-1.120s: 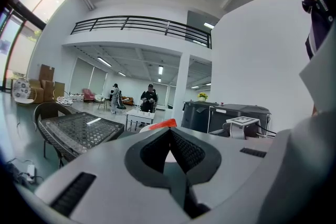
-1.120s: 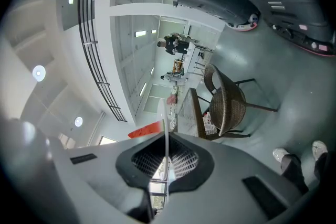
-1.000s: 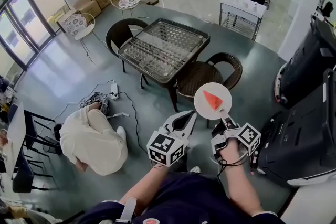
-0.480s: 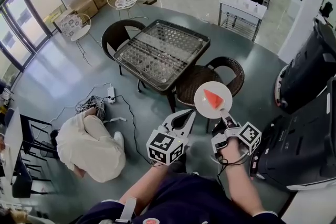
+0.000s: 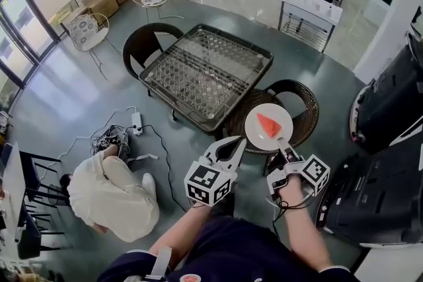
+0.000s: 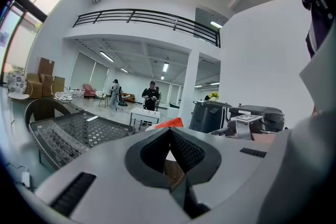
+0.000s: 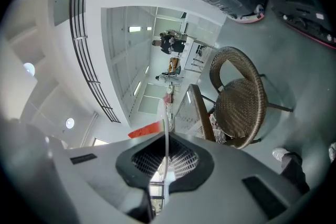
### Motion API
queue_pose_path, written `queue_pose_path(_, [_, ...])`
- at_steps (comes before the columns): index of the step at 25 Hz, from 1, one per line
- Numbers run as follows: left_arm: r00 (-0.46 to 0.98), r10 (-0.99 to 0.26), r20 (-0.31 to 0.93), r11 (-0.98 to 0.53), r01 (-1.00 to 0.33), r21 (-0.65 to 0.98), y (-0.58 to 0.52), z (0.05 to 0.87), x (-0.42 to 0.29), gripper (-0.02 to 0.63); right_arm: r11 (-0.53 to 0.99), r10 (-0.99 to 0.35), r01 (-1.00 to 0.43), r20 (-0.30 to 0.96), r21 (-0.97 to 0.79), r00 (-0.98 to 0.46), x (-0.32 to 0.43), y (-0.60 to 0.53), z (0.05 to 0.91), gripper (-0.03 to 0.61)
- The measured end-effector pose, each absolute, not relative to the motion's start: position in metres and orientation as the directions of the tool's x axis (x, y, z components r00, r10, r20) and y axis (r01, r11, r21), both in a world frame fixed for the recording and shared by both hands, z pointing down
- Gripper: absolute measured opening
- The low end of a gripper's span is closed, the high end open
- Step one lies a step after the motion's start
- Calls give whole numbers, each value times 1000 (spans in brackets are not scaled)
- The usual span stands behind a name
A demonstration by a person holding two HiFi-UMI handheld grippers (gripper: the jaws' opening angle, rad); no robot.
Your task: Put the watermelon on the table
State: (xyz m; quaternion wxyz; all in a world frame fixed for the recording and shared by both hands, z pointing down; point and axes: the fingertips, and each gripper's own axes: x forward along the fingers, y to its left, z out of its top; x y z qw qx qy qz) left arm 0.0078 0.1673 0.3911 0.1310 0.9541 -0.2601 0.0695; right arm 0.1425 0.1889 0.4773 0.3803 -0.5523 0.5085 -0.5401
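A red watermelon wedge lies on a round white plate. My right gripper is shut on the plate's near rim and holds it level in the air, above a wicker chair just off the near right corner of the glass-topped table. In the right gripper view the plate shows edge-on between the jaws, with the watermelon to its left. My left gripper is shut with nothing in it, just left of the plate. From its own view the watermelon peeks over the shut jaws of the left gripper.
A second wicker chair stands at the table's far left. A person crouches on the floor at the left beside cables and a power strip. Large black machines stand at the right. A white side table is further back.
Both grippers and the plate with the watermelon have come closer to the table; the plate now hangs over the chair at its near right corner. Both grips are unchanged.
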Motion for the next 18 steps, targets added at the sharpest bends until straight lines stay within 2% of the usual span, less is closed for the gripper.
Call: queue_pose_path(18, [853,-470,229,-815,-519,260,-10,396,-32,5,-217,-966,-183,238,-959,-100,112,6,463,11])
